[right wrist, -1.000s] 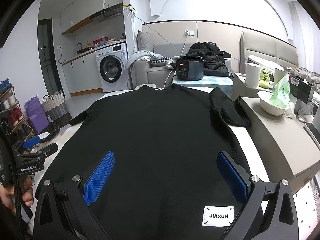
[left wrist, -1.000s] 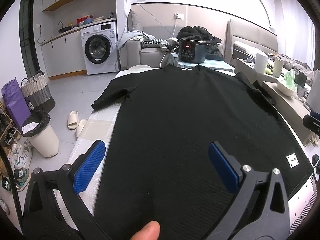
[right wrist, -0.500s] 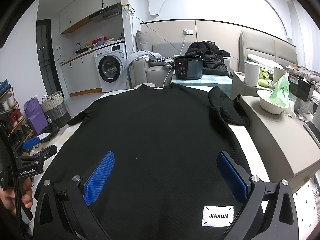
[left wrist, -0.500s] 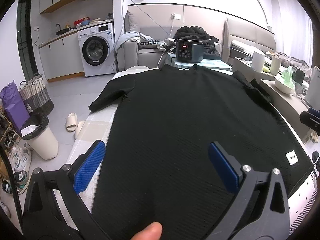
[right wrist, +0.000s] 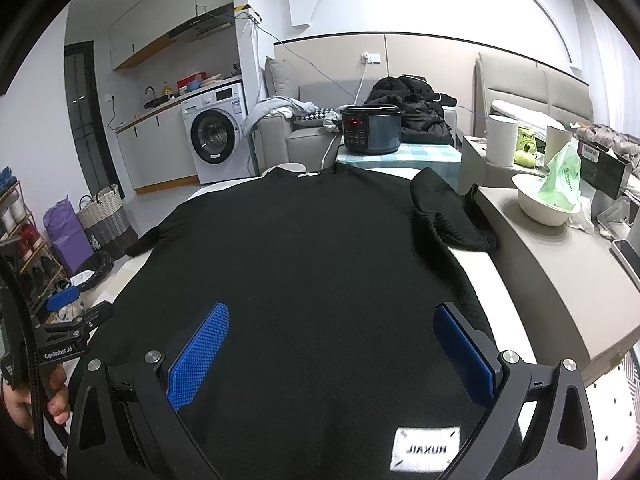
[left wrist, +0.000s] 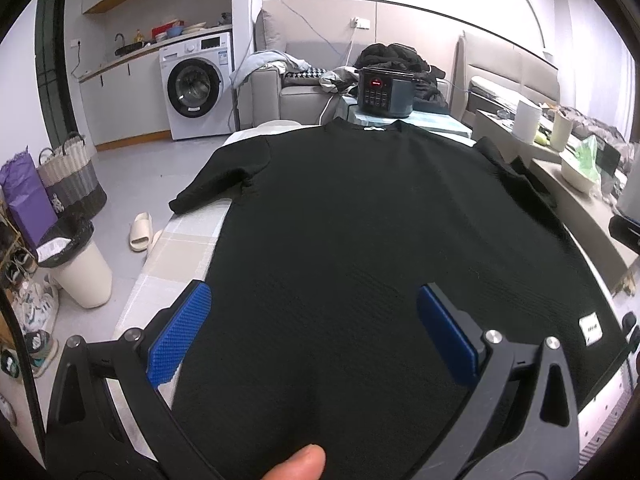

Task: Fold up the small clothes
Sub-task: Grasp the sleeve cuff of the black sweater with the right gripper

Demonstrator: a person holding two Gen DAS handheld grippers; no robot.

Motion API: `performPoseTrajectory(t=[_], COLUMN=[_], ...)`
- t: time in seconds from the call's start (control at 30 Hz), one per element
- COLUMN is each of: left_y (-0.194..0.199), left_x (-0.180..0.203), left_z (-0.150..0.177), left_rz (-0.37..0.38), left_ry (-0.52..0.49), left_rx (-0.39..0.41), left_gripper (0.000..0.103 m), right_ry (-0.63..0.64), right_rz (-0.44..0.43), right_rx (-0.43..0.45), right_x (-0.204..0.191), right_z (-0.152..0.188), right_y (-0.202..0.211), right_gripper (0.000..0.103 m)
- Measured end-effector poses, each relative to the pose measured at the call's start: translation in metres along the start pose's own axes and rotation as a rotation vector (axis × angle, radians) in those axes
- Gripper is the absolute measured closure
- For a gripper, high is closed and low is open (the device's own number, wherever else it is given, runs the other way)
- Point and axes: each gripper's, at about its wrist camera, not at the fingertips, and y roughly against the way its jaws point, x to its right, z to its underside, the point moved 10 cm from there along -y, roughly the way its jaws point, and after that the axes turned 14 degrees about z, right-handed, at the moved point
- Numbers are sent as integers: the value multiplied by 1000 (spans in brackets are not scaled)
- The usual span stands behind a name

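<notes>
Both grippers' fingers (left wrist: 180, 336) (right wrist: 200, 356) spread apart over black shirt (left wrist: 360, 240), hem cut off below.

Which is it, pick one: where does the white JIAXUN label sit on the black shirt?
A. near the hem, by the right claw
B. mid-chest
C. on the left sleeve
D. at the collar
A: the white JIAXUN label lies at the near hem of the black shirt, just below the open right claw.

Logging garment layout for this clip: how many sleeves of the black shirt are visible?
2. The left sleeve hangs over the table's left edge toward the floor; the right sleeve lies bunched by the grey counter. Nothing folded yet.
</notes>
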Motion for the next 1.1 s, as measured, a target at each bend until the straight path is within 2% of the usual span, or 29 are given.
performPoseTrajectory(t=[0.13,0.23,0.3,0.33,0.37,0.43,0.5,0.67,0.87,0.93,1.1], left_y=[-17,-32,-44,-52,-59,-73,-88,-124,-157,-164,-184], left_x=[-7,-11,-15,-17,-18,-20,-21,-20,-26,-28,-28], left_z=[-15,-27,-38,-43,-46,-53,-59,-72,-80,-79,-74], left_rz=[19,15,15,19,25,36,47,70,69,68,62], left_ry=[35,35,36,38,41,44,46,41,52,60,60], left_rx=[-10,-21,-26,-32,-37,-47,-61,-91,-113,-120,-147], left_gripper=[1,1,1,1,1,1,1,1,1,1,1], right_ry=[-81,-175,-184,-180,-186,-232,-276,-417,-556,-574,-594], right_rz=[13,9,28,41,61,71,68,113,231,276,325], right_rx=[-27,-83,-132,-157,-182,-224,-241,-299,-360,-380,-399], right_x=[22,43,50,52,56,62,68,97,145,157,173], right_z=[-18,-32,-36,-36,-37,-39,-43,-51,-47,-43,-40], right_y=[-18,-44,-65,-75,-89,-109,-126,-169,-220,-233,-256], right_gripper=[0,0,0,3,12,22,23,42,43,43,42])
